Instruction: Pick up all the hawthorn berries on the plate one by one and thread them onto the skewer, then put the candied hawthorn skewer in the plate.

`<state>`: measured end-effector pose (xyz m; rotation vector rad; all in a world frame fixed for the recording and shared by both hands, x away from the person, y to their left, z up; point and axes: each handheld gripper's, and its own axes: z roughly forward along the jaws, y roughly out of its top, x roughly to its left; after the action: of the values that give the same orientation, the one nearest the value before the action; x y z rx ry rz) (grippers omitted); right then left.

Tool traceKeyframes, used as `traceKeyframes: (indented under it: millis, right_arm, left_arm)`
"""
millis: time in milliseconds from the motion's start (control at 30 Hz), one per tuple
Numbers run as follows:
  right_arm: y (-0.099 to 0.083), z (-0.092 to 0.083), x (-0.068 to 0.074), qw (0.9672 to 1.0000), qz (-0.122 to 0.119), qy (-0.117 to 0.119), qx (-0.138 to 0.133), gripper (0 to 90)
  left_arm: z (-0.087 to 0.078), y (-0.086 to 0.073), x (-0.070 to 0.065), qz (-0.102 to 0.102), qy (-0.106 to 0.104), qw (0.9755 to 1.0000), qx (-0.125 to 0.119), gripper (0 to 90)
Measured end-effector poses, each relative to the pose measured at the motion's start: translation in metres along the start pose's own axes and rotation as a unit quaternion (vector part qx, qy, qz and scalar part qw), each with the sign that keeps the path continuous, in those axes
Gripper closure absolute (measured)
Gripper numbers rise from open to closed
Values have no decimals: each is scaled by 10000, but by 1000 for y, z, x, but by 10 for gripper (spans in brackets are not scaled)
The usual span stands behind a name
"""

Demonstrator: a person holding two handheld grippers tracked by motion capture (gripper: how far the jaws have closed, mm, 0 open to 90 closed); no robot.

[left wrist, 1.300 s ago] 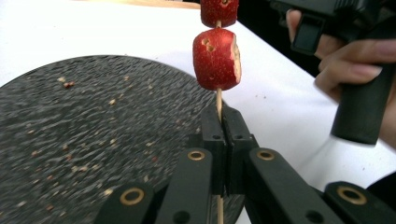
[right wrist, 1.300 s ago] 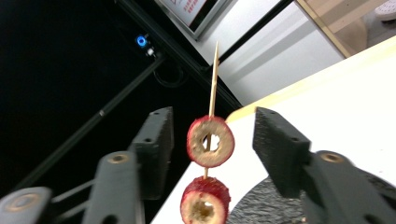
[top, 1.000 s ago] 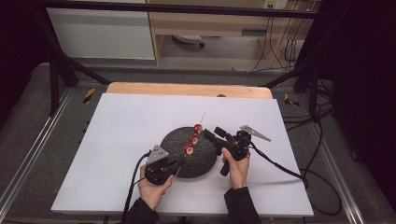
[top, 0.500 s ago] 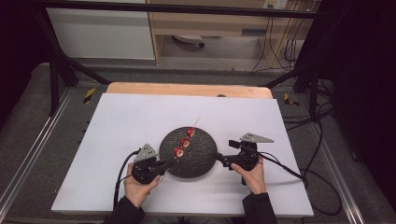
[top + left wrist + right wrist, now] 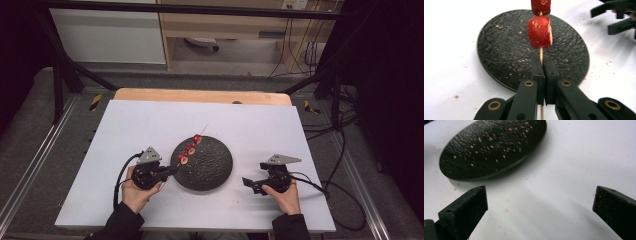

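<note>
A thin wooden skewer point(image 5: 540, 53) carries red strawberry pieces point(image 5: 539, 32) and slants over the black round plate point(image 5: 210, 167). In the high view three pieces point(image 5: 190, 149) sit along the stick above the plate's left rim. My left gripper point(image 5: 169, 171) is shut on the skewer's lower end, its jaws pressed together around the stick point(image 5: 544, 75). My right gripper point(image 5: 248, 183) rests on the white table to the right of the plate, jaws wide apart with nothing between them point(image 5: 540, 202). The plate's speckled surface point(image 5: 491, 145) lies ahead of it.
A white sheet point(image 5: 140, 125) covers the table, with a wooden board edge point(image 5: 200, 95) at the back. Crumbs dot the plate and sheet. Cables point(image 5: 325, 187) trail from the right gripper off the table's right side. Black frame legs stand at both back corners.
Both hands have drawn apart. My right gripper has left the skewer, moved right and down to the table, and opened. My left gripper has shifted left, still holding the skewer.
</note>
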<state>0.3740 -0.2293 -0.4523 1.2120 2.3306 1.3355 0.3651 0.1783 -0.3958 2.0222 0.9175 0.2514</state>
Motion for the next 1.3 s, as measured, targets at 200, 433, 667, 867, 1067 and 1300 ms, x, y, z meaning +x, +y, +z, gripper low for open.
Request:
traceKeyframes:
  millis: [200,433,667,867,1067,1300]
  right_arm:
    - [-11,-12,-8,10000,30,-41,48,5]
    - [-18,-18,-11,9999,-59,-98,108,5]
    - [-19,-20,-12,9998,-107,-118,82,5]
    - [-20,-21,-11,9999,-64,-113,76,5]
    - [-20,-20,-12,9999,-92,-109,79,5]
    - [-21,-20,-11,9999,-95,-84,73,5]
  left_arm:
    - [5,8,5,39,59,9999,137,886]
    - [15,14,9,78,152,9991,386,886]
    - [27,16,13,33,181,9971,736,886]
    - [37,18,11,48,241,9950,966,886]
    - [47,18,4,110,315,9924,1183,886]
    - [58,16,-2,140,415,9876,1511,886]
